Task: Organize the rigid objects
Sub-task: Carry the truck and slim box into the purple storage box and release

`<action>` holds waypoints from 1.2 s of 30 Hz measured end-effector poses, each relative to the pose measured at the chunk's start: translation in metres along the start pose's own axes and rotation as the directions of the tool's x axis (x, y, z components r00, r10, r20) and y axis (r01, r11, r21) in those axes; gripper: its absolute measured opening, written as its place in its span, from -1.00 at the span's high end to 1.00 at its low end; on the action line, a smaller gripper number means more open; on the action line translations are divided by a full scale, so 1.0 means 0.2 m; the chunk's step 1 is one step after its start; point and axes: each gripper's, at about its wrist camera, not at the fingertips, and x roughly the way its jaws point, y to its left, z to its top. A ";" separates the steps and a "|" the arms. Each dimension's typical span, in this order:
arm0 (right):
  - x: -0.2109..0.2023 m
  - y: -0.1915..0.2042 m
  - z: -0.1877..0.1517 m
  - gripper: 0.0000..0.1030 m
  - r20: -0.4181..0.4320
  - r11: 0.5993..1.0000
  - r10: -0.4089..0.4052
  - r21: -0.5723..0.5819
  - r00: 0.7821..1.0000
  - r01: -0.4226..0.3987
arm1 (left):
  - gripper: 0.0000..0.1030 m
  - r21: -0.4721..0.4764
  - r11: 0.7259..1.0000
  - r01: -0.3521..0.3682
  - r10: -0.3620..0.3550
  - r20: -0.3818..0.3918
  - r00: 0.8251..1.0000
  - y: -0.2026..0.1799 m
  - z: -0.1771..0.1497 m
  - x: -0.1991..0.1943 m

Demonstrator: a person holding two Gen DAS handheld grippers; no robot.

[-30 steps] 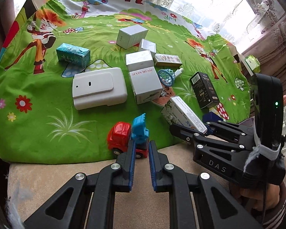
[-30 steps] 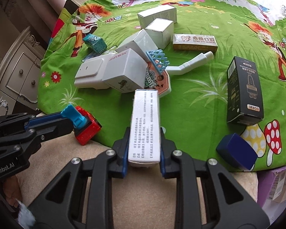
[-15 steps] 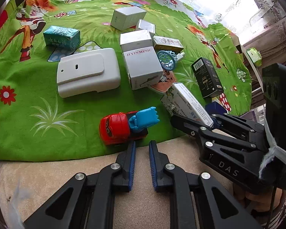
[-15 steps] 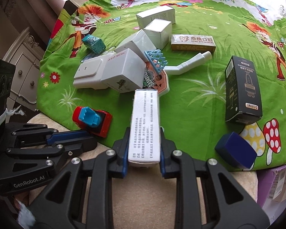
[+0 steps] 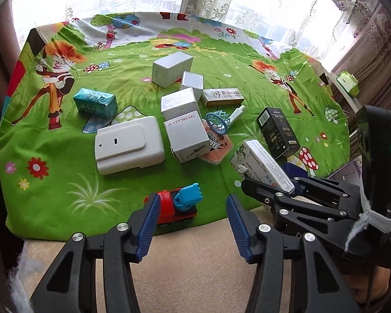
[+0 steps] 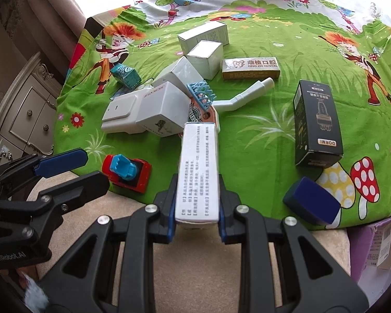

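Note:
A red toy truck (image 5: 166, 206) with a blue part lies at the near edge of the green cartoon cloth (image 5: 52, 198). My left gripper (image 5: 193, 208) has its jaws opening; the truck sits between the fingertips, close to the left pad, and neither pad presses on it. In the right wrist view the truck (image 6: 127, 172) lies just right of the left gripper (image 6: 96, 167). My right gripper (image 6: 196, 190) is shut on a long white printed box (image 6: 199, 167), held above the cloth's edge. The left wrist view shows that box (image 5: 266, 167) too.
Mid-cloth lie a flat white device (image 5: 127, 143), a teal box (image 5: 95, 103), several white boxes (image 5: 187, 135), a blue plastic net (image 6: 202, 92) and a black DORMI box (image 6: 316, 127). A dark blue box (image 6: 312, 200) lies near right. Dresser (image 6: 26, 109) to the left, purple carton (image 6: 378, 240) to the right.
The left jaws were shut at the truck's blue part, then drew back from it. The truck has turned sideways, and the jaws now stand wide on either side of it. The right gripper still holds its box.

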 end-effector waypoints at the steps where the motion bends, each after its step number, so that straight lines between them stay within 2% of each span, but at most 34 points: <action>1: -0.01 -0.01 0.00 0.46 0.009 1.000 -0.002 0.009 1.000 0.002 | 0.02 -0.006 1.000 -0.003 0.003 -0.009 1.000 0.00 0.00 0.02; 6: -0.08 -0.04 -0.02 0.46 0.047 0.999 -0.022 0.031 0.999 0.020 | 0.31 0.005 0.999 -0.035 0.035 -0.040 0.999 -0.03 0.02 0.08; 7: -0.09 -0.04 -0.03 0.46 0.052 0.999 -0.023 0.034 0.998 0.021 | 0.54 0.005 0.999 -0.046 0.046 -0.045 0.998 -0.03 0.02 0.09; 14: -0.16 -0.06 -0.07 0.46 0.080 0.999 -0.026 0.045 0.996 0.022 | 0.72 -0.012 0.999 -0.029 0.029 -0.016 0.999 -0.02 0.01 0.06; 27: -0.31 -0.17 -0.15 0.46 0.124 0.993 -0.022 0.119 0.992 0.007 | 0.72 -0.006 0.997 0.083 -0.082 0.072 0.994 -0.15 0.01 -0.07; 31: -0.38 -0.22 -0.18 0.46 0.140 0.989 -0.030 0.147 0.990 0.010 | 0.73 0.010 0.991 0.136 -0.136 0.101 0.986 -0.23 0.01 -0.11; 36: -0.47 -0.30 -0.24 0.46 0.159 0.982 -0.056 0.185 0.986 0.027 | 0.73 0.031 0.973 0.227 -0.229 0.116 0.966 -0.35 0.00 -0.13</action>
